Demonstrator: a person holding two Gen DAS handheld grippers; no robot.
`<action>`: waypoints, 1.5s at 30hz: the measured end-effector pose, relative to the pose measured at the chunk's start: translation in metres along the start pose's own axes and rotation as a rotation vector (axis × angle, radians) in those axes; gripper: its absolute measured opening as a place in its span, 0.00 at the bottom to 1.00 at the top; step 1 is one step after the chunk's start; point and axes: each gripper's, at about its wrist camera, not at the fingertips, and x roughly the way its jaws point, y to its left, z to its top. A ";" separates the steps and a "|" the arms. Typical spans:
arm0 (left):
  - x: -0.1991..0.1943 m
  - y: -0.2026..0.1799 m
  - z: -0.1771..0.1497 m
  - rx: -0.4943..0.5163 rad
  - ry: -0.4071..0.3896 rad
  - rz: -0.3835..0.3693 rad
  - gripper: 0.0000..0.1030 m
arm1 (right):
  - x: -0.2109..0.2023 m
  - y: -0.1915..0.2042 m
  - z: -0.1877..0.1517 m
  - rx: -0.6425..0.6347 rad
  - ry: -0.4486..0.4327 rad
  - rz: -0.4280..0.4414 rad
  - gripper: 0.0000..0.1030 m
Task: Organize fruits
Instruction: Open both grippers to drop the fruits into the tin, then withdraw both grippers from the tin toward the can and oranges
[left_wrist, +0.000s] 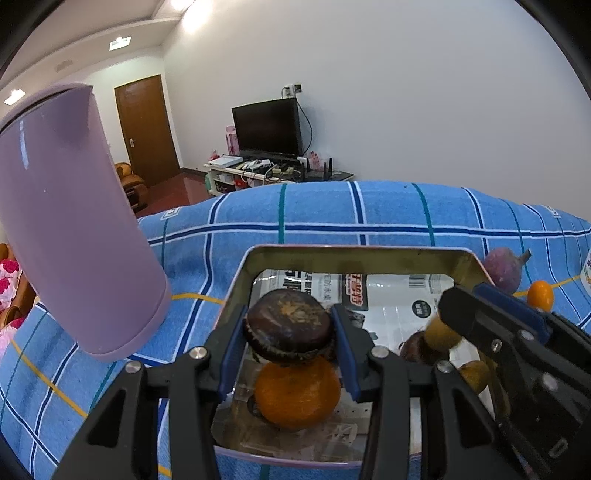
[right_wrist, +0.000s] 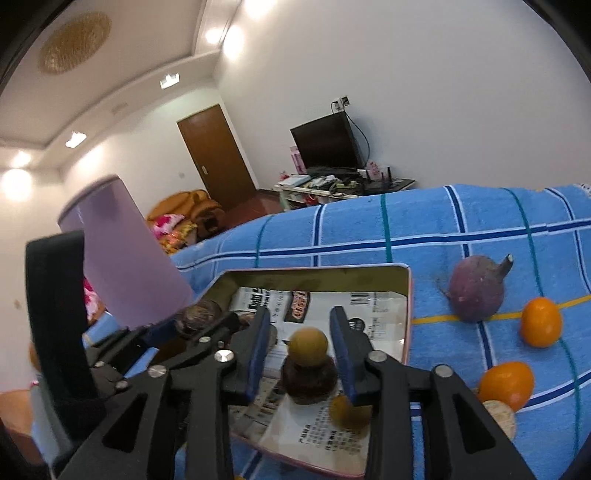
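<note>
Left hand-held gripper (left_wrist: 290, 334): we see its blue pads clamped on dark brown fruit (left_wrist: 289, 325), held over metal tray (left_wrist: 354, 254), above orange (left_wrist: 297, 393) lying in tray. Right hand-held gripper (right_wrist: 299, 349): jaws parted around small yellow-brown fruit (right_wrist: 307, 346); we cannot tell whether pads touch it. Purple fruit (right_wrist: 476, 288) and two small orange fruits (right_wrist: 540, 322) lie on blue checked cloth (right_wrist: 461, 221) right of tray. Lilac cylinder (left_wrist: 70, 221) stands left of tray.

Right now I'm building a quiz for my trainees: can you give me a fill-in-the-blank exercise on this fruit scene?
1. The left gripper holds a dark brown fruit over the metal tray; the fruit beneath it is ____.
2. The tray stands on a checked ____ cloth.
3. Beside the purple vegetable lie ____ orange fruits.
Missing: orange; blue; two.
</note>
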 end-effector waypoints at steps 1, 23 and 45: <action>0.000 0.000 0.000 0.000 -0.002 0.001 0.45 | -0.001 0.000 0.000 0.003 -0.007 0.004 0.43; -0.028 -0.007 -0.008 -0.003 -0.105 -0.011 1.00 | -0.068 0.018 -0.007 -0.109 -0.319 -0.313 0.67; -0.051 -0.023 -0.016 0.025 -0.154 -0.039 1.00 | -0.096 -0.003 -0.017 -0.082 -0.332 -0.419 0.67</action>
